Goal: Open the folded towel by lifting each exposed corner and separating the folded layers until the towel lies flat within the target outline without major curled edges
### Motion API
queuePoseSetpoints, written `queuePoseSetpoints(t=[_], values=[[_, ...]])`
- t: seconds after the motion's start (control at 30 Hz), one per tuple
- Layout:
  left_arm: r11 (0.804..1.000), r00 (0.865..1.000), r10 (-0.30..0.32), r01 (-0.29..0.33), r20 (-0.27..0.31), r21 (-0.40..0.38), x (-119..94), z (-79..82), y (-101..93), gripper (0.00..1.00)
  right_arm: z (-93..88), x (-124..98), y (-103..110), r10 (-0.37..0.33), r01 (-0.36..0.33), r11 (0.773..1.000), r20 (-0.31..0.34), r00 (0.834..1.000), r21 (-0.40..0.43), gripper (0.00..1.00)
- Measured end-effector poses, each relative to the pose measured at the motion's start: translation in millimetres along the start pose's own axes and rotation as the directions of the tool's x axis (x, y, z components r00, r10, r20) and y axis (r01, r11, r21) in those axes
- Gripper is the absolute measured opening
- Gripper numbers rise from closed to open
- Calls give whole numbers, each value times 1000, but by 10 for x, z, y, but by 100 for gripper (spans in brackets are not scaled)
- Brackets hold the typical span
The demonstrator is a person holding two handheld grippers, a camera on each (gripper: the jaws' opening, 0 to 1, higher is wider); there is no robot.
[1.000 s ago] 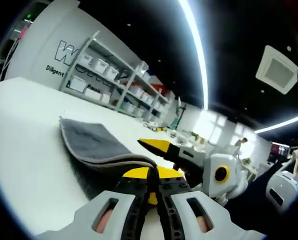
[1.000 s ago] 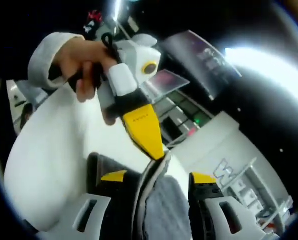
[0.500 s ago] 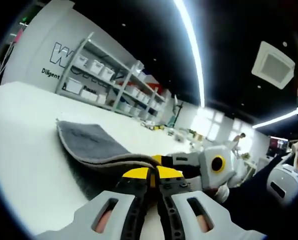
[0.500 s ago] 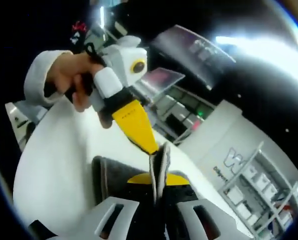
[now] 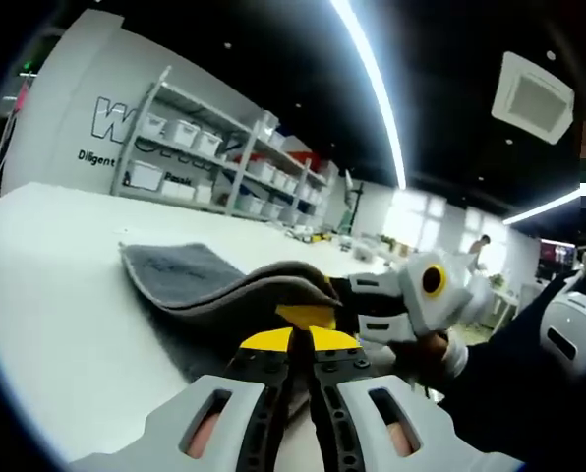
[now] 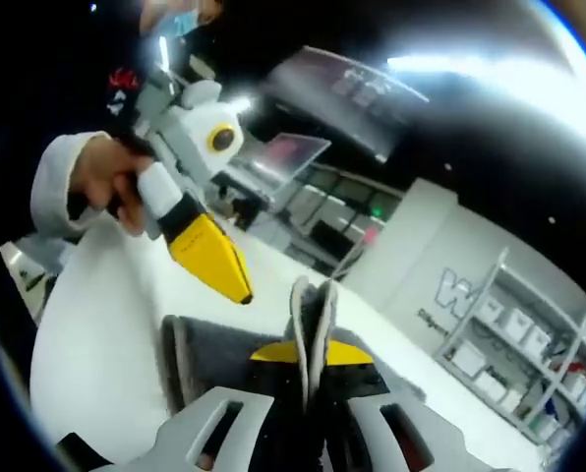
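Observation:
A grey towel (image 5: 190,280) lies folded on the white table (image 5: 57,295), its near edge raised in a hump. In the left gripper view my left gripper (image 5: 293,341) is shut at the bottom, and I see nothing between its yellow tips. My right gripper (image 5: 308,315) comes in from the right and pinches the raised top layer. In the right gripper view my right gripper (image 6: 311,352) is shut on the towel (image 6: 224,344), whose edge stands up between its jaws. My left gripper (image 6: 242,292) hangs shut just left of that edge, apart from it.
Shelving with white bins (image 5: 205,167) lines the far wall behind the table. A hand in a white sleeve (image 6: 101,182) holds the left gripper at upper left. The table (image 6: 87,334) runs on white to the towel's left.
My right gripper has gone from open to shut on the towel's edge and raised the top layer. My left gripper has drawn away from that edge to the left.

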State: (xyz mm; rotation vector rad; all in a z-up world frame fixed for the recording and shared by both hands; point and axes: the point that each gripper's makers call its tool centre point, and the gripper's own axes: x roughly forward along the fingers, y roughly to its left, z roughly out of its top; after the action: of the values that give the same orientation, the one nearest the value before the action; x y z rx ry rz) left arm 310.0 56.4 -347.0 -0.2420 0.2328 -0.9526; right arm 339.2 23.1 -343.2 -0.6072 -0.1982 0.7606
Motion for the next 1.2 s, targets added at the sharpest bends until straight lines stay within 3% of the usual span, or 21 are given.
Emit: queuePoseSetpoints(t=[0.1,0.17,0.27,0.5,0.63,0.7,0.87,1.2], values=[[1000,1000,21,-20,-13,19,13,-38,36,4,-7,-34,-89,-30,29,998,5,1000,52,0],[996,999,40,-39,-15,85,24,-40,61,4,-1,-47,-118,-38,37,997,10,999,73,0],[992,998,52,-50,-18,114,47,-53,56,10,8,-52,-92,-6,0,985,35,999,173,0],[972,987,125,-101,-103,213,95,-241,201,13,-30,-118,-298,-59,46,962,40,997,268,0],[958,970,170,-121,-174,258,91,-389,292,12,-44,-157,-363,-79,66,957,33,996,281,0],[954,962,192,-137,-193,268,83,-423,327,12,-42,-192,-413,-93,78,954,38,995,289,0],[963,958,196,-148,-210,225,73,-461,338,8,-74,-256,-507,-116,100,944,30,993,315,0],[954,944,235,-178,-233,241,67,-541,326,1,-132,-437,-740,-168,151,912,11,986,381,0]])
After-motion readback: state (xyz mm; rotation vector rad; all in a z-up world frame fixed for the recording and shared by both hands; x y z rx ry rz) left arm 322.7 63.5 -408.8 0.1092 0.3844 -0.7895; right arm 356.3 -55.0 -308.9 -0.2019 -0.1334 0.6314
